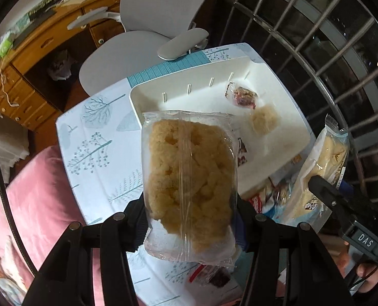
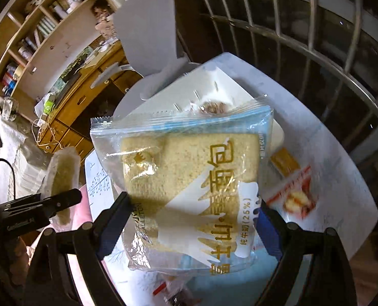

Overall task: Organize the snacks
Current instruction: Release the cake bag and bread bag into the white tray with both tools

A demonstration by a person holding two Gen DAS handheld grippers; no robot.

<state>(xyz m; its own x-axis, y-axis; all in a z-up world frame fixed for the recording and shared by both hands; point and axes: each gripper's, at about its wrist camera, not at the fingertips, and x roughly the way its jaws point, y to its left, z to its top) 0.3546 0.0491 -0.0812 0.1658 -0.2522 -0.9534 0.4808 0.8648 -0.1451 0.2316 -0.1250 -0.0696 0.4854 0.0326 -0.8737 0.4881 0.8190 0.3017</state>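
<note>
Left tongs [image 1: 190,219] clamped on a clear-wrapped crumbly yellow cake [image 1: 189,176], held up above the counter [image 1: 92,137] with its tree-print cloth. Behind it a white tray [image 1: 189,86] on the counter holds a dark wrapped candy [image 1: 243,96] and a pale wrapped cake [image 1: 263,119]. Loose red-and-white snack packets [image 1: 268,199] lie on the counter just beside the tray's near edge. Right tongs [image 2: 191,219] clamped on a blue-and-clear packet of sliced bread [image 2: 189,168] with gold lettering, raised over the tray. Grey office chair [image 1: 148,48] stands behind the counter.
</note>
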